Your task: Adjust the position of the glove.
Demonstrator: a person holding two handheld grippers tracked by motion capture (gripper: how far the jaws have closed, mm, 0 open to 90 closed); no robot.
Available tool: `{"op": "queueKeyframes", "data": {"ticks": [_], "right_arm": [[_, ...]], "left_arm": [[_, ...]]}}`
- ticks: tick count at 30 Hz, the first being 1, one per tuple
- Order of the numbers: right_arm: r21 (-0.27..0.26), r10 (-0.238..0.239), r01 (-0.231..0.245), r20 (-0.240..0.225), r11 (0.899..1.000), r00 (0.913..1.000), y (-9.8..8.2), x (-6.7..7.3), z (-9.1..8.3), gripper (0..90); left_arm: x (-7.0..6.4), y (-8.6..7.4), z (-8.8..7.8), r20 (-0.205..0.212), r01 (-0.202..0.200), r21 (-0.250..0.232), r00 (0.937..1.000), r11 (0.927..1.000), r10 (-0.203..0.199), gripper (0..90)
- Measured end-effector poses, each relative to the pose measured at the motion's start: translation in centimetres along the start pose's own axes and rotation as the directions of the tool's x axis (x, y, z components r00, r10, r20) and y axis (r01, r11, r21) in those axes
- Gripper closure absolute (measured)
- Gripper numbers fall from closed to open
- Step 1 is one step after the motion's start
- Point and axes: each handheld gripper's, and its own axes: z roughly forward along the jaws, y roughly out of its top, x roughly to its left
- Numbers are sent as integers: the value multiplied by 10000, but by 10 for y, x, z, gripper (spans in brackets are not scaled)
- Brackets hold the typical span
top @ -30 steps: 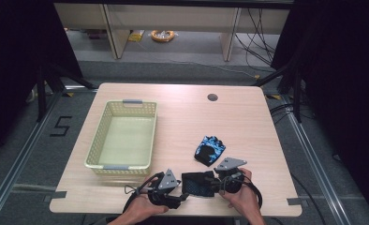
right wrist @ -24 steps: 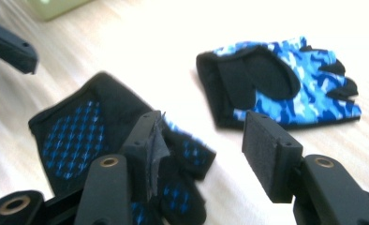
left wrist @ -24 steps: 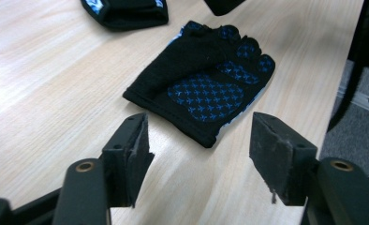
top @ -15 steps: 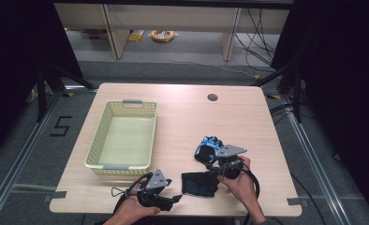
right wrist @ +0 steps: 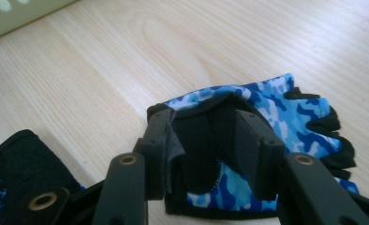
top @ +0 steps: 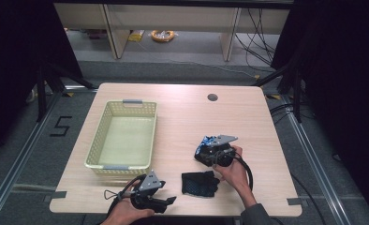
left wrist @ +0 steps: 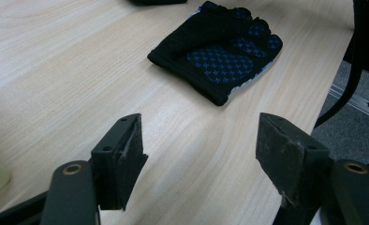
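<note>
Right gripper (top: pixel 210 153) is on the camo glove (right wrist: pixel 285 105), right of table centre; its jaws have just been closing, and in the right gripper view they straddle the glove's black cuff strap, which bunches up between the pads. Looks like a pinch on that strap, glove otherwise flat on the table (top: pixel 182 112). Left gripper (top: pixel 166 201) sits at the near edge, left of centre, jaws spread wide with bare wood between them; they have just been opening, nothing held. Black glove (top: pixel 200 183) lies near the front edge between the 2 grippers, palm side up, blue cross pattern showing; in the left gripper view it is ahead of the jaws (left wrist: pixel 217 51), clear of both pads. The 2 gloves are close together but apart, camo one farther from the person. Basket (top: pixel 94 152) stands on the left half of the table, well apart from both gloves. Right hand (top: pixel 234 171) wraps the gripper body from the near side.
</note>
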Motion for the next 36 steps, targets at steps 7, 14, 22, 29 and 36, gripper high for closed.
{"op": "queueKeyframes", "data": {"ticks": [7,14,22,29,36], "right_arm": [[472,-175,186,-220,9987,9996,-1,-5,19,571],[402,-177,184,-172,9990,9997,-4,-4,19,611],[605,-30,27,62,9982,10000,-4,-2,17,696],[254,228,-232,161,9994,9996,-4,-4,18,717],[-159,839,-841,-172,9963,9963,2,-4,4,717]], "left_arm": [[2,0,1,3,99,20,10000,9999,-99,322],[0,-2,2,-10,237,90,9997,9997,-237,324],[2,-1,2,-27,140,-127,9999,9998,-140,327],[3,-2,3,-52,244,101,9997,9997,-243,328],[3,-2,2,-145,137,116,9998,9998,-135,325]]}}
